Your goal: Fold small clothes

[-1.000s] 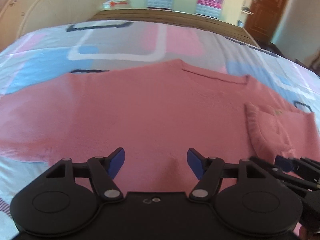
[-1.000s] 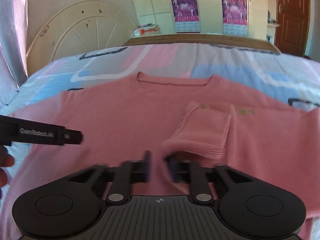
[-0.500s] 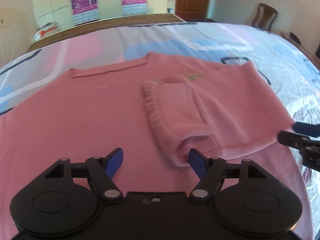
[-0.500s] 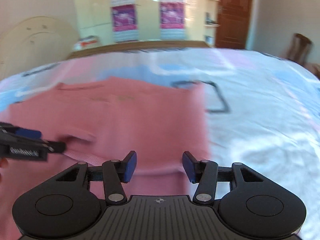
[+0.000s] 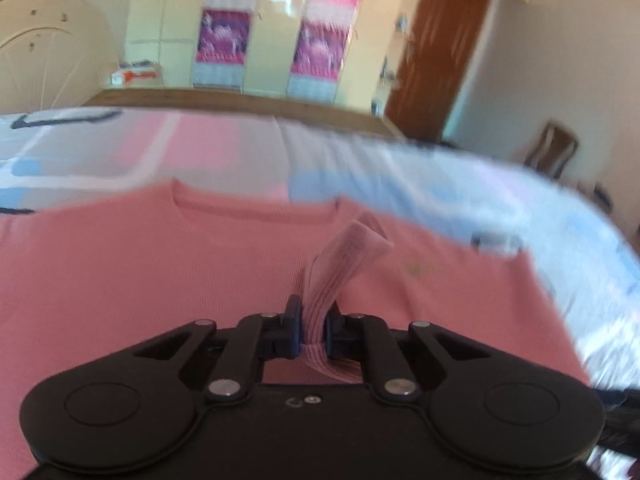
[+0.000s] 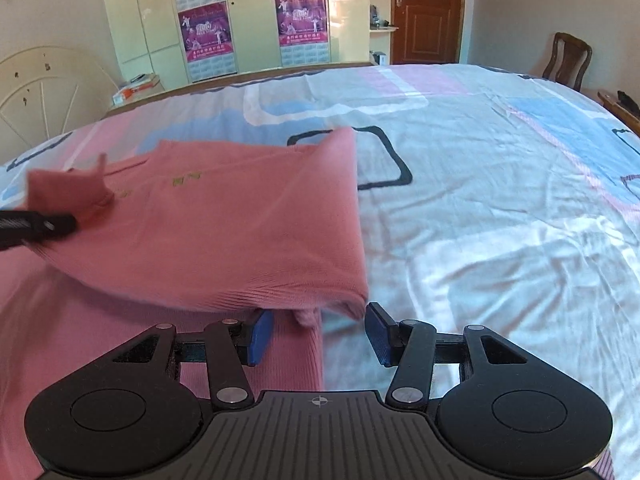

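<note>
A pink ribbed knit sweater (image 5: 168, 264) lies spread on the bed's pastel patterned bedsheet (image 6: 500, 208). The left gripper (image 5: 311, 330) has its blue-padded jaws pinched tight on the ribbed cuff of the sweater's sleeve (image 5: 340, 268), which rises from between them. The right gripper (image 6: 318, 336) stands wide apart at the sweater's lower edge with nothing between its pads, beneath the folded-over flap (image 6: 240, 236). A wooden chair (image 6: 567, 60) stands by the far wall.
</note>
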A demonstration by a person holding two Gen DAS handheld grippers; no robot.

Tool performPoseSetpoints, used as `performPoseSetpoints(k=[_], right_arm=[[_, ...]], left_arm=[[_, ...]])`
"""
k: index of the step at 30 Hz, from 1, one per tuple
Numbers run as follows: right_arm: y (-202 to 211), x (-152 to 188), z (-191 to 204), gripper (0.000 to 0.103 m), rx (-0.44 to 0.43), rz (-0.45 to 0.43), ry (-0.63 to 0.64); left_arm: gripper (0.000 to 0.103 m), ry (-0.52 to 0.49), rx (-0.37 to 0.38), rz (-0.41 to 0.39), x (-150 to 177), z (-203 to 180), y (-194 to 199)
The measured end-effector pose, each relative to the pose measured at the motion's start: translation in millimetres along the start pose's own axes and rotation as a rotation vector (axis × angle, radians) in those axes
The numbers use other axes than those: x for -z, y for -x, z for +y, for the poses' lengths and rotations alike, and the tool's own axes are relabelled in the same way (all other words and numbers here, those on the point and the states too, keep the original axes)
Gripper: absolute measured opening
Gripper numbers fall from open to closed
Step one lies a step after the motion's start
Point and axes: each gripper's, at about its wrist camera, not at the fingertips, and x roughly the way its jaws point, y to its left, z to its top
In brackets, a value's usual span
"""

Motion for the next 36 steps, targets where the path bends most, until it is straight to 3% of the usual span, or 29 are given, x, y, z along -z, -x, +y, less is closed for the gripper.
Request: performPoseSetpoints(k=[5,6,7,8,14,17,19,20,21,23,24,26,28,31,33,36], right_arm=[[-11,-7,5,0.048,-0.011,-0.011,-0.008],[-12,-8,7,0.042,-0.019,-0.014,-0.007],[-14,-9,10,0.017,-0.027,-0.015,0.002],[-16,-10,13,0.01,-0.017,-0.013,0.014],[-14,0,1,0.01,0.0,0.0,-0.021],[-10,1,-3,0.01,-0.025,0.02,-0.025],[-1,1,-6,0.012,-0.063,0.034,-0.021],[4,1,-9,0.018,-0.082,0.035,-0.026],[11,1,-11,0.023,-0.103,0.026,-0.038],[22,-3,-13,0.039,-0.131,-0.005,-0.051],[23,-7,-13,0.039,-0.13,-0.025,-0.046],[15,-19,-12,0.039,-0.12,-0.038,-0.035],[-1,-34,-14,0.039,-0.12,-0.038,-0.053],[-33,-56,-14,0.039,-0.13,-0.016,-0.075],[-53,-70,-16,0.039,-0.138,-0.01,-0.1],[-80,-87,-17,0.039,-0.133,-0.002,-0.124]], left_arm=[[0.01,0.128,-0.015,-0.1,-14,32,33],[0.01,0.144,-0.025,-0.109,-14,38,36],[0.01,0.16,-0.046,-0.118,-12,46,39],[0.01,0.171,-0.066,-0.116,-8,54,39],[0.012,0.241,-0.135,0.043,28,85,12],[0.021,0.235,-0.137,0.045,29,82,14],[0.037,0.247,-0.14,0.048,23,85,18],[0.059,0.262,-0.148,0.043,21,87,19],[0.075,0.288,-0.162,0.033,19,95,25],[0.069,0.334,-0.184,0.012,18,101,26],[0.064,0.348,-0.202,-0.002,20,105,30],[0.062,0.37,-0.275,-0.08,18,112,44],[0.062,0.352,-0.284,-0.119,13,113,50],[0.063,0.249,-0.219,-0.05,2,103,37],[0.065,0.197,-0.228,-0.018,-2,95,23],[0.062,0.198,-0.253,0.012,-1,95,3]])
